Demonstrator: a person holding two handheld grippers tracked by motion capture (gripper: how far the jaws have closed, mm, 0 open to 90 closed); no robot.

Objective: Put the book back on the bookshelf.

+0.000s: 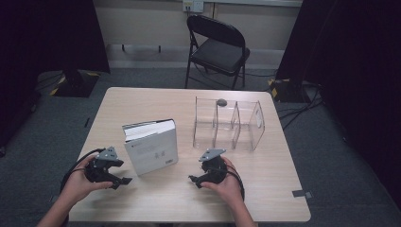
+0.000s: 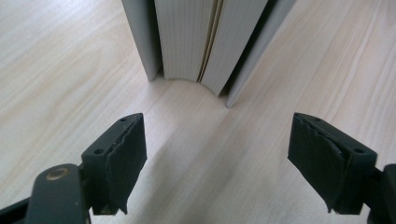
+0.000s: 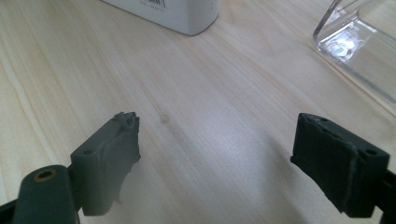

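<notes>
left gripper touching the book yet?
Apart. In the left gripper view, bare table lies between the open left gripper and the standing book; nothing is between the jaws.

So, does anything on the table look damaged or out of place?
One thing: the left pad of the right gripper looks torn and ragged at its tip. The book stands upright, slightly fanned open, and the clear rack looks intact.

Black folding chair [image 1: 218, 47] on grey carpet [image 1: 331, 156].
</notes>
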